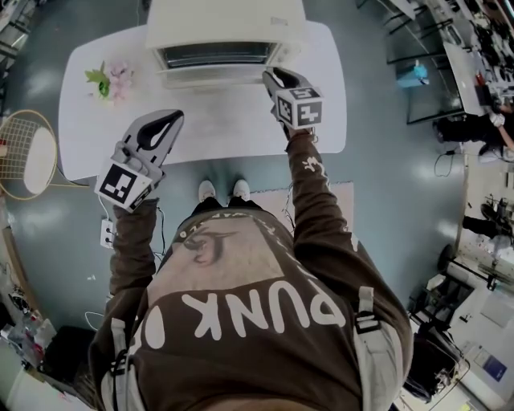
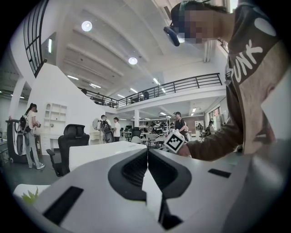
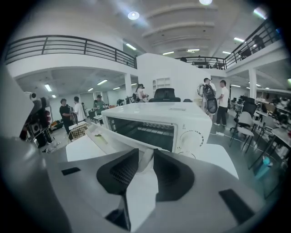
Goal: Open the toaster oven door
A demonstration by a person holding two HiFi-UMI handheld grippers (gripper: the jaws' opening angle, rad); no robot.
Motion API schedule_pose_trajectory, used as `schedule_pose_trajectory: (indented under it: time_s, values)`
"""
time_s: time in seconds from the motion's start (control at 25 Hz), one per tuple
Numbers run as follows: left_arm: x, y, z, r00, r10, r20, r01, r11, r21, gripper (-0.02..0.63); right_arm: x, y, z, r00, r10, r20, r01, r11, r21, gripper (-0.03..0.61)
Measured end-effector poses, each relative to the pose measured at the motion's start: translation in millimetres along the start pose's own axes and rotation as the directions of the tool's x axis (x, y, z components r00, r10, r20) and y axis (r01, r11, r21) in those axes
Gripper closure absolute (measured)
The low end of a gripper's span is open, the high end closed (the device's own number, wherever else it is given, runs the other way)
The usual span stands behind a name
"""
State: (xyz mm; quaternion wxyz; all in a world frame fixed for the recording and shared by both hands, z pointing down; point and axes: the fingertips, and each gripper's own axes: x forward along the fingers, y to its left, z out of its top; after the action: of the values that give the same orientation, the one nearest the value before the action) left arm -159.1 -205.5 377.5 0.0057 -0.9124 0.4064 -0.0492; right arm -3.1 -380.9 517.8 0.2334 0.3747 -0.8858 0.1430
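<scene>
Right gripper (image 3: pixel 145 154) on door handle (image 3: pixel 143 164)

Smooth off-white toaster oven (image 3: pixel 159 110), perhaps painted metal; matt white table (image 1: pixel 209 120); ribbed matt black pads (image 3: pixel 122 169) of right gripper (image 3: pixel 145 155).

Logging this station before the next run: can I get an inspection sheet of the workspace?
Surface: white table.
Job's things: oven at the far edge, door tilted open.
Clutter: flowers on the table's left.
Grippers: right gripper shut on the door's handle; left gripper shut, empty, away from the oven.
Cables: power strip on the floor.
Surroundings: racket on the floor; people and a chair beyond.
</scene>
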Motion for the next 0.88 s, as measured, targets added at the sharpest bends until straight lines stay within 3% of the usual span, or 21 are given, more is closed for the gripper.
schedule_pose_trajectory:
  time_s: [0.28,0.6,0.88]
  values:
    - [-1,1,-1,1.0,0.013,-0.003,-0.013,1.0,-0.013,0.607,-16,17,-43,1.0,-0.016,0.012,0.016,1.0,-0.01,0.466]
    - [-3,-4,-2,1.0,0.019,-0.016,-0.019,1.0,-0.014,0.607,-16,37,-127,0.996,0.004,-0.092,0.001,0.999,0.053,0.465]
    - [-10,-9,-6,0.999,0.032,-0.034,-0.032,0.999,-0.016,0.607,0,43,-189,0.994,-0.041,-0.099,0.052,0.993,0.106,0.468]
